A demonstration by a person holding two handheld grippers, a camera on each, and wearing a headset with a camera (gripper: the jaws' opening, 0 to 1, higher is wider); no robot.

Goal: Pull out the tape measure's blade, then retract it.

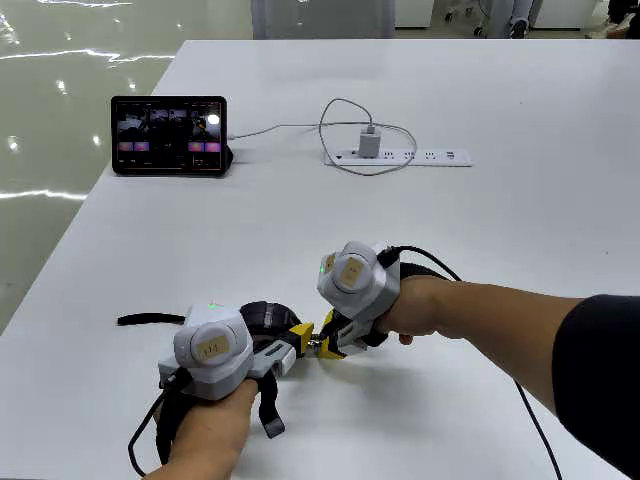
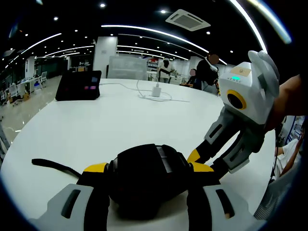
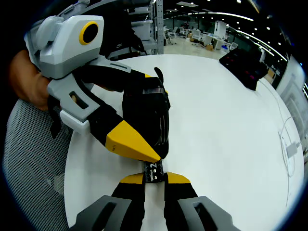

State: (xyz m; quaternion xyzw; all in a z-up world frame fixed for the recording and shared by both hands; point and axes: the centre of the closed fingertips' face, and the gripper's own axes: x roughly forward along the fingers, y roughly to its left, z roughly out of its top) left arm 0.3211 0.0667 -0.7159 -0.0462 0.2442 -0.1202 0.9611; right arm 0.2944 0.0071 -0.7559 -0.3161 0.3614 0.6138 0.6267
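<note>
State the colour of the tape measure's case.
Black; the case shows best in the left gripper view.

An open-plan office: long white table (image 1: 500, 130), ceiling strip lights (image 2: 144, 28), distant desks (image 3: 202, 36).

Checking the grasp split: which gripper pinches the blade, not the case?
The right gripper: its jaws are shut on the blade just outside the case, which the left gripper clamps.

The tape measure (image 2: 147, 178) has a black case and a dark blade (image 3: 153, 169) with white marks, the left gripper (image 1: 290, 342) and the right gripper (image 3: 154, 179) are pale grey with black, yellow-tipped jaws, and the table (image 1: 500, 230) is white
</note>
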